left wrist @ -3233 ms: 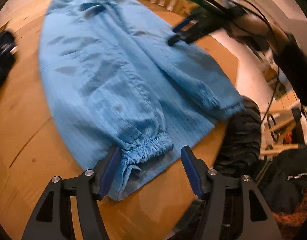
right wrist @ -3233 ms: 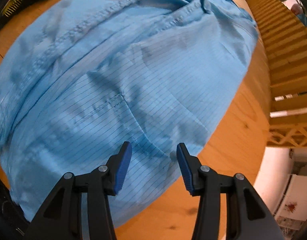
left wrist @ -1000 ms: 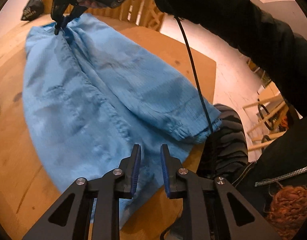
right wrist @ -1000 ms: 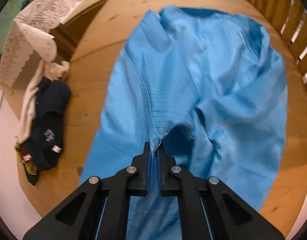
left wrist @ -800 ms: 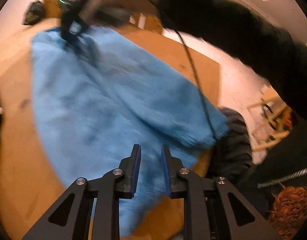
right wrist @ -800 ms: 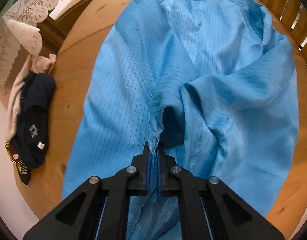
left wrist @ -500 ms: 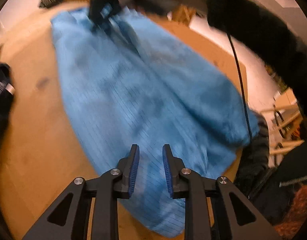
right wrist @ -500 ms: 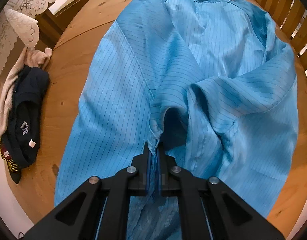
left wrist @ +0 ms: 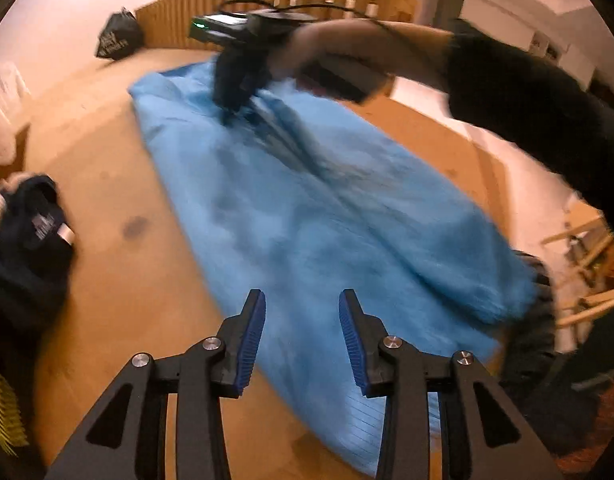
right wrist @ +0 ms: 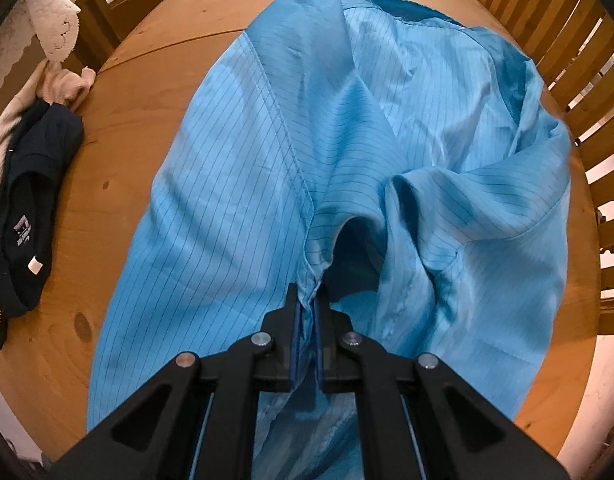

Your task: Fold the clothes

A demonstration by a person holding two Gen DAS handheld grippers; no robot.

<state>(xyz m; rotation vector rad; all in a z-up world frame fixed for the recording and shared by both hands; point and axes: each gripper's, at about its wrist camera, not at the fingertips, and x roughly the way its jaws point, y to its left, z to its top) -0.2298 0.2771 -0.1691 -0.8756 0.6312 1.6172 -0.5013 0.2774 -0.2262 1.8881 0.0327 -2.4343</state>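
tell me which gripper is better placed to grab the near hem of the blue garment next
Left. The left gripper hovers over the blue garment's near end, jaws opening with nothing between them. The right gripper is shut on the garment's far end, so it is occupied.

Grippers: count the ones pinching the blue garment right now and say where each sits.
1. The right gripper is clamped on a fold of the blue garment. The left gripper, jaws opening, hovers over its near end with nothing pinched.
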